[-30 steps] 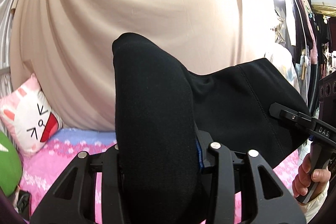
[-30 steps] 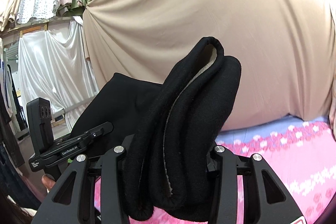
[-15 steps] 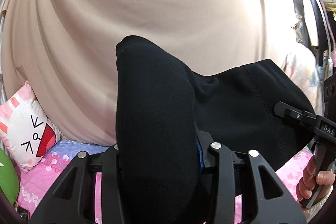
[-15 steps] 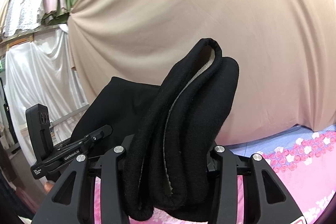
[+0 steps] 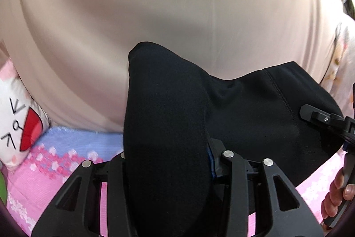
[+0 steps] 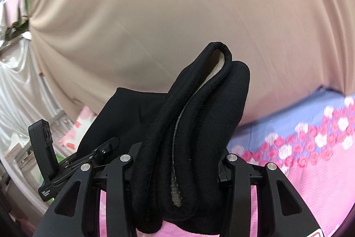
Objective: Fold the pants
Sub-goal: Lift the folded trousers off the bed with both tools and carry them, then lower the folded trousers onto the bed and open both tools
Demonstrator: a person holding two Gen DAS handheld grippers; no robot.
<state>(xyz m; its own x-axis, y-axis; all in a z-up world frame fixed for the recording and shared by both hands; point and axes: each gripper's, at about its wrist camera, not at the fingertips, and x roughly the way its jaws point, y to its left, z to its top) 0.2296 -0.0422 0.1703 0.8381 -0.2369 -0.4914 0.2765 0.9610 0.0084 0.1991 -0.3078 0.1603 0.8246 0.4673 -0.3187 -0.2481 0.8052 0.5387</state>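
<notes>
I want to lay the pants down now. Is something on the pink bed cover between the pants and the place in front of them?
Nothing visible. Both claws, left and right, grip the black pants above the bed cover, which looks bare ahead. The pillow sits far off at the side.

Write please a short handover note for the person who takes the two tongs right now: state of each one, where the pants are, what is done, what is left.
Left tongs: shut on a thick bunch of the black pants.
Right tongs: shut on another bunch, pale fleecy lining showing in the folds.
Pants: lifted, spanning between both tongs above the pink flowered bedspread, in front of the beige curtain.
Done: both ends gripped and raised.
Left: lay the pants flat on the bedspread, finish the fold, release. How many folds are already made cannot be told.
</notes>
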